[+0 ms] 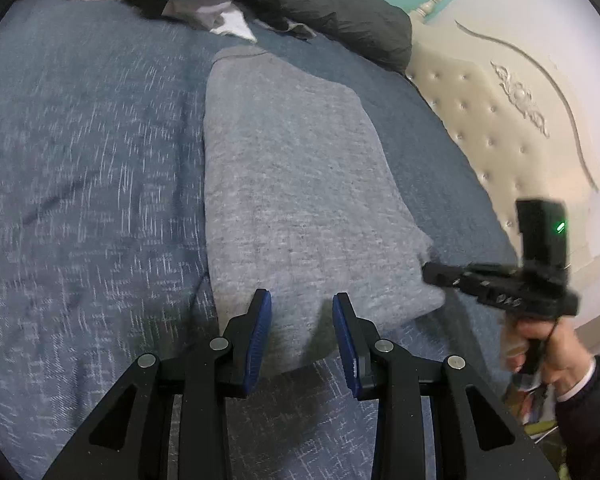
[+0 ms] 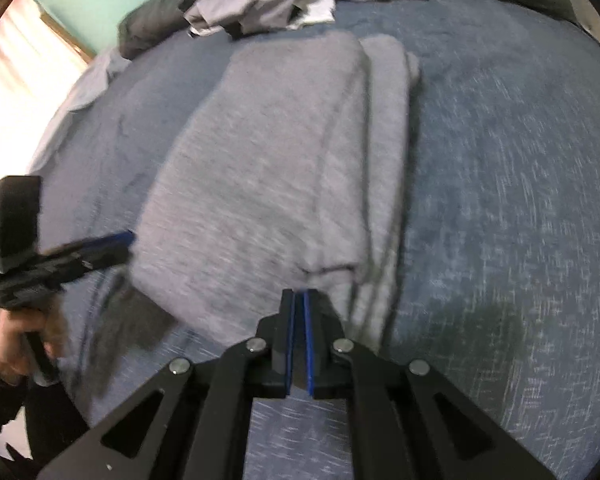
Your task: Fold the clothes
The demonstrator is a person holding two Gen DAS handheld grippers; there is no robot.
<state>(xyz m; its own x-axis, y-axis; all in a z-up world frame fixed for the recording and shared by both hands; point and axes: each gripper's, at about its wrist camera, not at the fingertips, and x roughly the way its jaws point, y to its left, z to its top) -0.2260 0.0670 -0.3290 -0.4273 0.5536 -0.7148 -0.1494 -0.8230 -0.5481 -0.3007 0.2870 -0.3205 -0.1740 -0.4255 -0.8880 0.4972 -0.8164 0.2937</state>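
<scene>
Downward both grippers tilt; left gripper [image 1: 302,312] jaws apart over grey garment [image 1: 300,184], right gripper [image 2: 299,300] jaws closed

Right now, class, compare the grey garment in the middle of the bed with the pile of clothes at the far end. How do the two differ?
The grey garment lies flat, folded into a long neat strip; the pile of clothes is crumpled and heaped. The garment is one grey piece, while the pile mixes pale grey, white and dark pieces. The garment lies by the right gripper, whose jaws are shut; the pile lies far from it. Both rest on the blue bedspread.
</scene>
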